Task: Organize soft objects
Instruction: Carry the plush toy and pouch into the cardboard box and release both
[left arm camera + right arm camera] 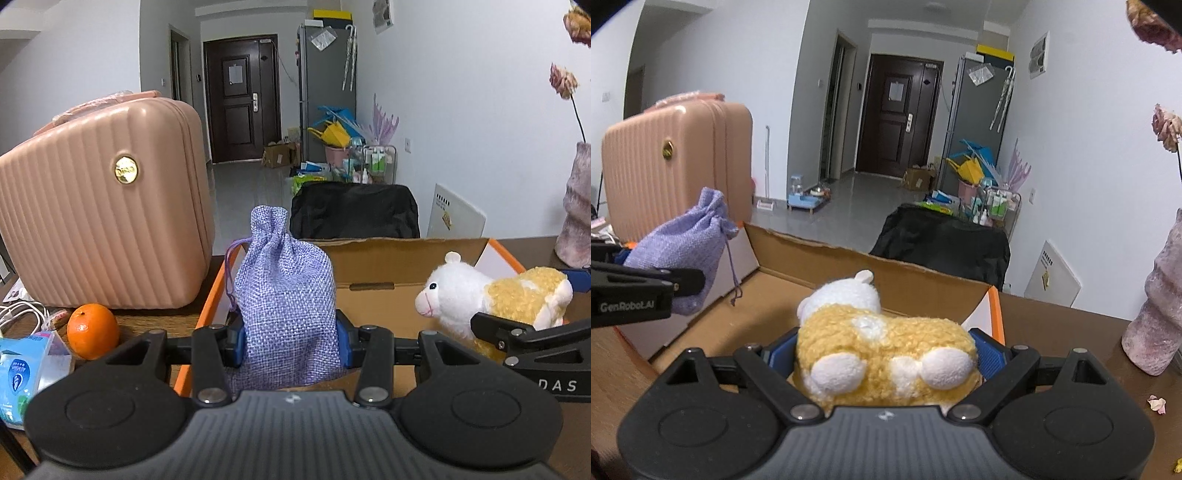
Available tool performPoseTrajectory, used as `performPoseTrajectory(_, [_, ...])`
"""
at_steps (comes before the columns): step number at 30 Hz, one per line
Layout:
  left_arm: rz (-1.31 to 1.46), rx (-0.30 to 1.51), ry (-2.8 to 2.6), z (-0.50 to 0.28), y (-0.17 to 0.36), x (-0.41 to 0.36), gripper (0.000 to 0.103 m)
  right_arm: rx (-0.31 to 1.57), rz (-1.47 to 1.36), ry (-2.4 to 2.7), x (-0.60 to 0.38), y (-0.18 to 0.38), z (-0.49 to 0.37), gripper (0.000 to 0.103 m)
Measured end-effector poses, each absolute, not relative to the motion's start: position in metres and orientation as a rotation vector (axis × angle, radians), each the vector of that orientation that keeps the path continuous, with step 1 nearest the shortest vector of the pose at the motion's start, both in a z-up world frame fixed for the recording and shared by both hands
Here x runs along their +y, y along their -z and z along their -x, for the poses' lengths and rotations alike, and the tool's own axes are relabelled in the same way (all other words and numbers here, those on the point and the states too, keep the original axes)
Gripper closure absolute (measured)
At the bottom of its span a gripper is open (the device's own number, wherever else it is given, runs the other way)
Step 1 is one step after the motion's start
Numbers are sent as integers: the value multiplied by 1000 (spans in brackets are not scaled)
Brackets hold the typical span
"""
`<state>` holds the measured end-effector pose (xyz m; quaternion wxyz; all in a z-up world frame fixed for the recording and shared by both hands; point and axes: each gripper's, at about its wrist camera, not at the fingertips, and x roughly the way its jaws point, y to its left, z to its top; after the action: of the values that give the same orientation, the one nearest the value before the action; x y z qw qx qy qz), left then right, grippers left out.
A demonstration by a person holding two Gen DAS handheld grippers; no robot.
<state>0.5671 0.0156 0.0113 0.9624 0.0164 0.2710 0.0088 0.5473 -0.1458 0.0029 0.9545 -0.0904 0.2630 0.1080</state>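
A lilac woven drawstring pouch [286, 295] stands upright between the blue pads of my left gripper [290, 343], which is shut on its lower half, over the left end of an open cardboard box [380, 295] with orange edges. A yellow and white plush sheep [886, 354] is pinched at its rump by my right gripper [886, 356], head pointing away over the box [783, 295]. In the left wrist view the sheep [491, 295] hangs at the right. In the right wrist view the pouch [683, 251] hangs at the left.
A pink ribbed hard case [103, 206] stands left of the box. An orange [92, 331], a tissue pack [26, 373] and white cables lie at the left front. A mottled pink vase [1160, 314] with dried flowers stands on the right. A black chair back [354, 210] rises behind the table.
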Motion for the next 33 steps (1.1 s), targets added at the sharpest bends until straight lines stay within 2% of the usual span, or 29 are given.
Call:
performPoseTrajectory(5, [-49,576,-18,-575,-5,15,58,578,195,-208,-140,1,-554,8])
performPoseTrajectory(7, [-52,588,-19,-577,-2,14,44,594,197,-202,-140,3,-558,6])
performPoseTrajectory(9, [-56,593,-18,-578,0,14,36,605,200,-204,-142,5,-560,5])
performPoseTrajectory(12, [-57,574,-30,-576,-2,16,18,614,210,-193,-144,7,-560,2])
performPoseTrajectory(14, [-54,564,-35,-574,-3,17,13,609,209,-191,-146,6,-559,1])
performPoseTrajectory(16, [-64,554,-46,-572,-5,16,4,604,200,-195,-147,4,-557,1])
performPoseTrajectory(20, [-74,537,-58,-568,-8,16,0,594,196,-198,-150,1,-554,1])
performPoseTrajectory(33, [-44,496,-66,-546,-27,22,0,538,169,-204,-170,-24,-526,1])
